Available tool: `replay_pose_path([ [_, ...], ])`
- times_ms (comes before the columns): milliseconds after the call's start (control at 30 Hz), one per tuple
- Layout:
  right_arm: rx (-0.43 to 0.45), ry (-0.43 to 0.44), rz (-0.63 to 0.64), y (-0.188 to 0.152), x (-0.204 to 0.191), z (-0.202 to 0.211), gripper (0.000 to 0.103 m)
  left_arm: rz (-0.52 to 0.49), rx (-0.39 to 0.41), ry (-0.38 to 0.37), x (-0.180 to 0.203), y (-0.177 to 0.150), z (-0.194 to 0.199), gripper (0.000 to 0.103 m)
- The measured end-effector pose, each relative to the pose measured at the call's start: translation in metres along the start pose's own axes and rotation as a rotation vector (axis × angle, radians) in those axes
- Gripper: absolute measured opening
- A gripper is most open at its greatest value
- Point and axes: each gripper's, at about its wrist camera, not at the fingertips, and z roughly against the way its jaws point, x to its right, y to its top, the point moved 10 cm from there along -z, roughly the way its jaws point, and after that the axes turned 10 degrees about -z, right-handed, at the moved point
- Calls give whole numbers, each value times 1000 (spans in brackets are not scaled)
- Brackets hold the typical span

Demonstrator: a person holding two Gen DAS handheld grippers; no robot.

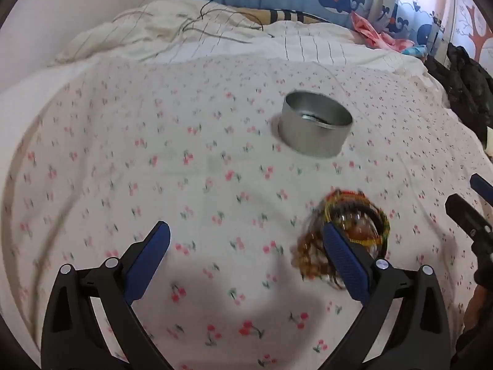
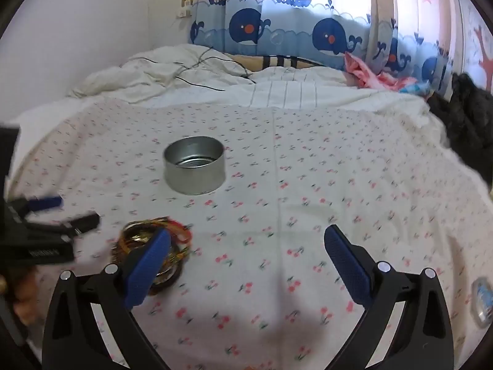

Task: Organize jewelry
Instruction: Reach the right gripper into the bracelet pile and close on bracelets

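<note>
Both grippers tilt down toward the cherry-print bedsheet [image 1: 154,154], each held out over the near part of the bed. The left gripper [image 1: 246,240] has its jaws spread as wide as they go, nothing between them; its right blue pad overlaps the pile of bracelets [image 1: 357,215] in the picture, and whether it touches them cannot be told. The right gripper [image 2: 246,243] is likewise spread fully with only sheet between its fingers, and its left pad stands in front of the same pile.

The round metal tin [image 1: 315,129] stands upright and open-topped on the sheet, bare inside. The bracelets, a loose tangle of gold, amber, red and green bands, lie on the sheet on the near side of the tin, well apart from it.

The right wrist view shows the left gripper from the side at its left edge, nearer than the tin and just beside the bracelets, and a wall socket [image 2: 185,7] far behind the tin. The left wrist view shows the right gripper's tips at its right edge, and is blurred around the bracelets.
</note>
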Motion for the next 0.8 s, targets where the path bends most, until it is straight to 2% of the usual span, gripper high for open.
replay_pose_path([
  [100, -43, 49, 0, -10, -11, -6, 96, -93, 3, 57, 7, 4, -5, 96],
  [167, -49, 39, 17, -14, -14, -10, 96, -140, 22, 107, 9, 9, -5, 96],
  [267, -57, 28, 34, -18, -14, -14, 96, -141, 46, 58, 15, 15, 3, 96],
  [367, -63, 35, 67, -22, -18, -17, 96, -141, 70, 60, 15, 20, 8, 96],
  [600, -86, 149, 143, -33, -45, -13, 95, -119, 23, 68, 8, 13, -3, 96],
  [633, -88, 155, 150, -34, -47, -13, 94, -115, 22, 70, 6, 13, -3, 96],
  [700, -96, 166, 172, -35, -52, -14, 81, -106, 21, 85, 1, 13, -3, 96],
  [800, -100, 202, 237, -38, -63, -12, 75, -80, 27, 84, -6, 15, -1, 96],
])
